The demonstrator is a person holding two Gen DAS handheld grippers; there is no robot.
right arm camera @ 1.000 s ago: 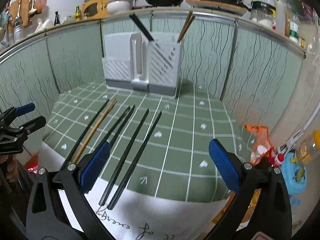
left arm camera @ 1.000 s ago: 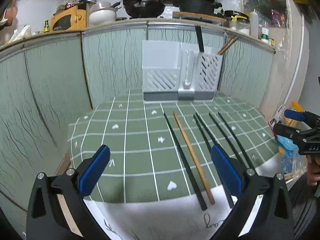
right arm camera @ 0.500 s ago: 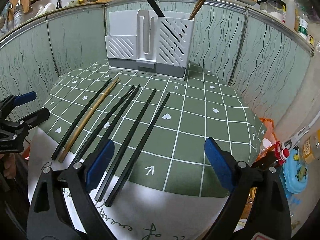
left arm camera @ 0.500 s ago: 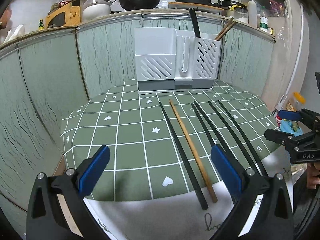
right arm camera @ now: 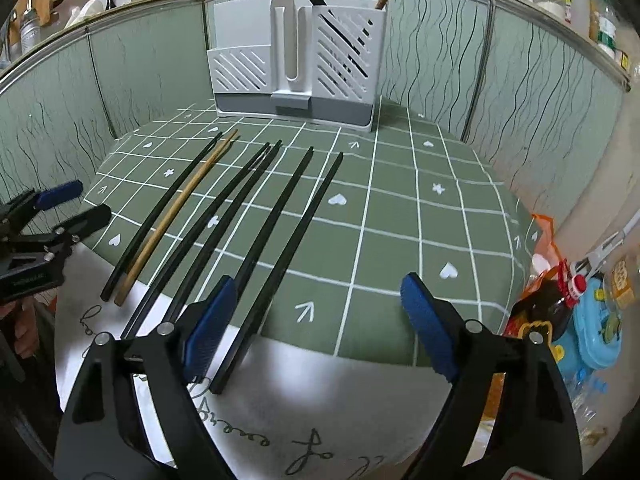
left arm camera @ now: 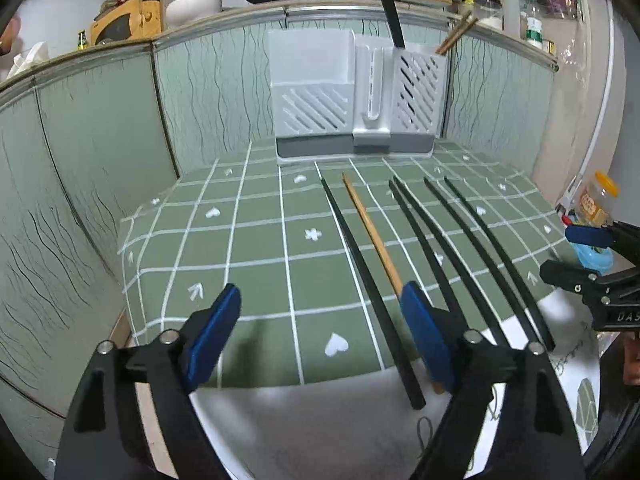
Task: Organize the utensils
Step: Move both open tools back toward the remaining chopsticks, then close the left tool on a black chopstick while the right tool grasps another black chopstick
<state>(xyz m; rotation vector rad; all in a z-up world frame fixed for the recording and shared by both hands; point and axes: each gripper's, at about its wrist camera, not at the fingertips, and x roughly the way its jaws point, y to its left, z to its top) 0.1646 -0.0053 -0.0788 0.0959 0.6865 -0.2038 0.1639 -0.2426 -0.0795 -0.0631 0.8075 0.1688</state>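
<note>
both grippers lower over chopsticks (left arm camera: 372, 280); left gripper (left arm camera: 320, 336), right gripper (right arm camera: 316, 320) jaws narrowing, empty.

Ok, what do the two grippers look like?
Both match: the left gripper and right gripper have black angular plastic arms with silver pivot bolts and ribbed blue pads. The right one carries white lettering on its side, partly cut off.

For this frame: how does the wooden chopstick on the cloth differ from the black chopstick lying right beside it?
Colour: the wooden chopstick is light brown; the black chopstick is dark all along.
Position: in the right wrist view, the black one lies on the outer left of the row, the wooden one just inside it.
Near ends: in the left wrist view, the black one's end shows on the white cloth, while the wooden one's runs behind a blue pad.
Shared: both lie flat, pointing toward the white holder, untouched.
</note>
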